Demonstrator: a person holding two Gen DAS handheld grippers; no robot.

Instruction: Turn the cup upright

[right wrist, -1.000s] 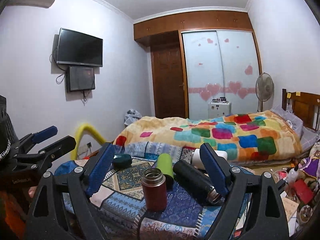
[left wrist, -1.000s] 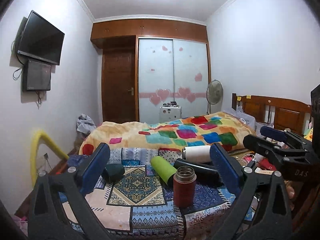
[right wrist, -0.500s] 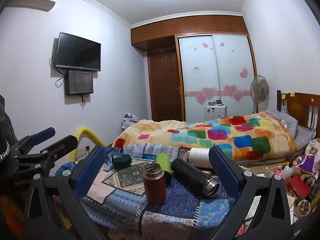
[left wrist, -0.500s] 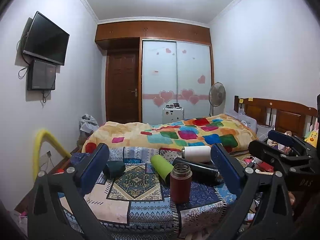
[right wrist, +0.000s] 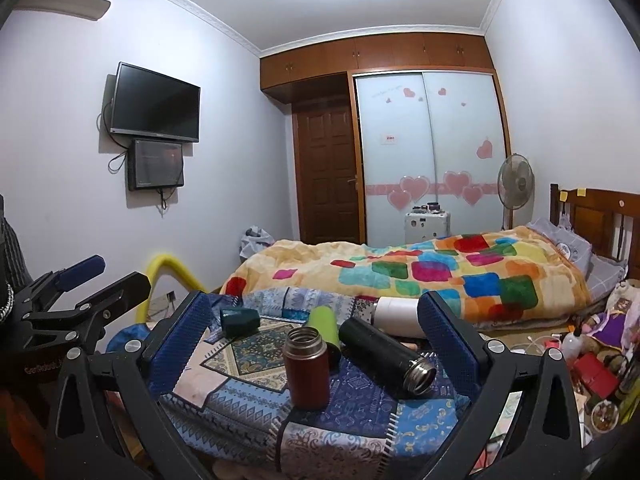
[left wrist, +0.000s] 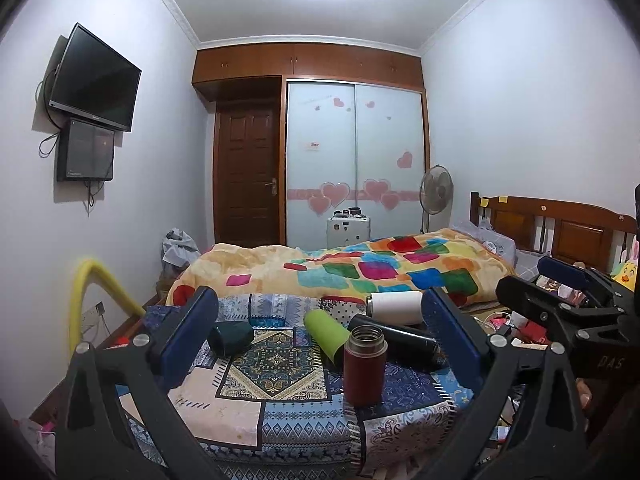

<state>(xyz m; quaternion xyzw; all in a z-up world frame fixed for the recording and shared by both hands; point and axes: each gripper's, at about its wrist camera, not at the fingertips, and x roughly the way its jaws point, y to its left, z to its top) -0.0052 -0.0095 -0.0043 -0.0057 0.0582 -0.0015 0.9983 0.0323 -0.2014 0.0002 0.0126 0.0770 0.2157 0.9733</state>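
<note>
A dark red flask (left wrist: 365,364) stands upright and open-mouthed on a patterned cloth table (left wrist: 256,396); it also shows in the right wrist view (right wrist: 307,366). Behind it lie a green cup (left wrist: 326,334), a black flask (right wrist: 386,354), a white flask (left wrist: 394,307) and a dark teal cup (left wrist: 232,338), all on their sides. My left gripper (left wrist: 320,344) is open and empty, held back from the table. My right gripper (right wrist: 316,346) is open and empty too. Each gripper shows at the edge of the other's view.
A bed with a colourful blanket (left wrist: 360,268) lies behind the table. A yellow tube (left wrist: 92,292) stands at the left. Clutter covers the floor at the right (right wrist: 592,364). A fan (left wrist: 436,192) and wardrobe are at the far wall.
Both grippers have drawn back and up from the table, so the cups look smaller and farther. The red flask stays upright; nothing on the table has moved.
</note>
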